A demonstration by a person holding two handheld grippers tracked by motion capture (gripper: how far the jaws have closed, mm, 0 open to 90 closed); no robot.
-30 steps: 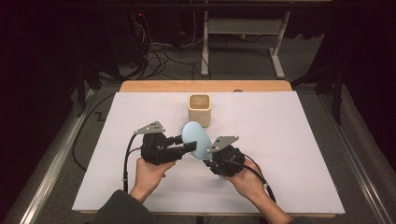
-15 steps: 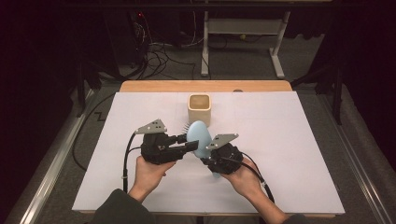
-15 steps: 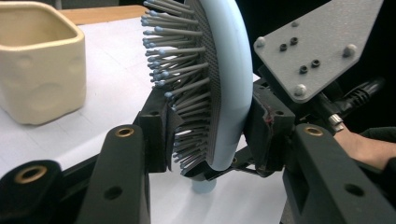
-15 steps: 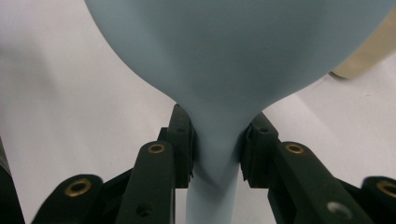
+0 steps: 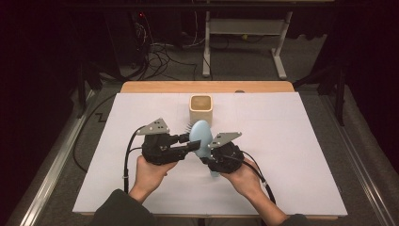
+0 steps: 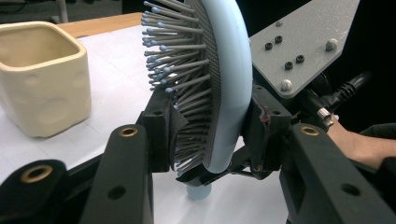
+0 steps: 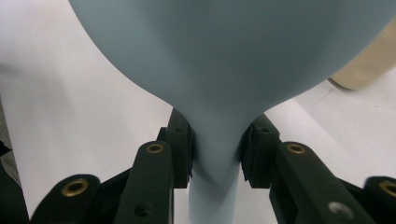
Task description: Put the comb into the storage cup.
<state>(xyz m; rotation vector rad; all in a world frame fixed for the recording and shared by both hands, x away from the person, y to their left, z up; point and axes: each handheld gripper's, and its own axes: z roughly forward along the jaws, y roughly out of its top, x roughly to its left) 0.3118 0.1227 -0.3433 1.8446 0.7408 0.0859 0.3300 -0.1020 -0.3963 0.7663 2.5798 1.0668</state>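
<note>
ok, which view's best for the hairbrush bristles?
Left gripper view: the pale blue plastic hairbrush shows its grey bristles side-on. Right gripper view gives its smooth back; in the high view the bristles are tiny.

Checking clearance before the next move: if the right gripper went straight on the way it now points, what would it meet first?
Probably the cream square ceramic cup. The right gripper, shut on the light blue plastic hairbrush, points up the table toward it; depth is unclear.
</note>
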